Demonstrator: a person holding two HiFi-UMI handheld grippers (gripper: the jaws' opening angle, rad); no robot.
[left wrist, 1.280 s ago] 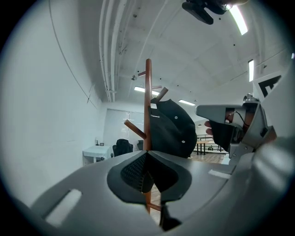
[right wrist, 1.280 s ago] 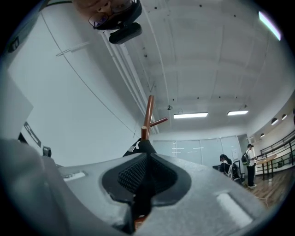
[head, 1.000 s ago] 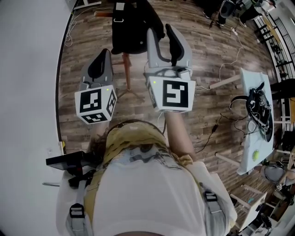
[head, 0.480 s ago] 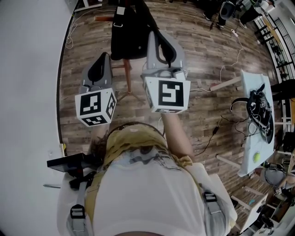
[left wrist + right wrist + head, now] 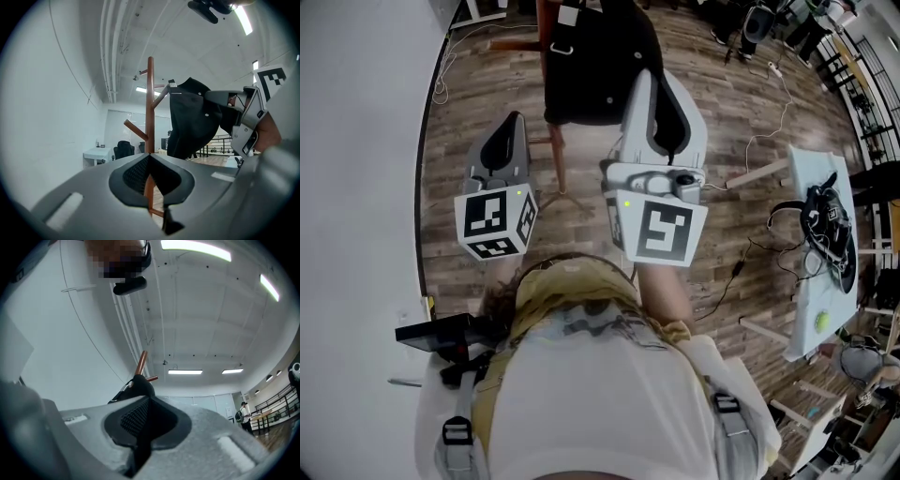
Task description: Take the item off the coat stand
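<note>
Grasp step. My right gripper [image 5: 664, 89] jaws just closed, clamped on the black bag [image 5: 192, 117] hanging upper centre on the coat stand [image 5: 150, 93]. Left gripper [image 5: 508, 131] jaws together, empty. Next, probably: lift bag clear.

Workshop-style lab: cluttered desk [image 5: 811, 173], floor cables [image 5: 737, 262]

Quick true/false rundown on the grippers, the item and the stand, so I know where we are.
1. The right gripper grips the black item. True; its jaws have just closed on it.
2. The left gripper holds the stand. False: it is shut on nothing, with the stand beyond it.
3. The item lies on the floor. False: it hangs up by the stand's pegs.
4. A white table stands at the person's right. True.
</note>
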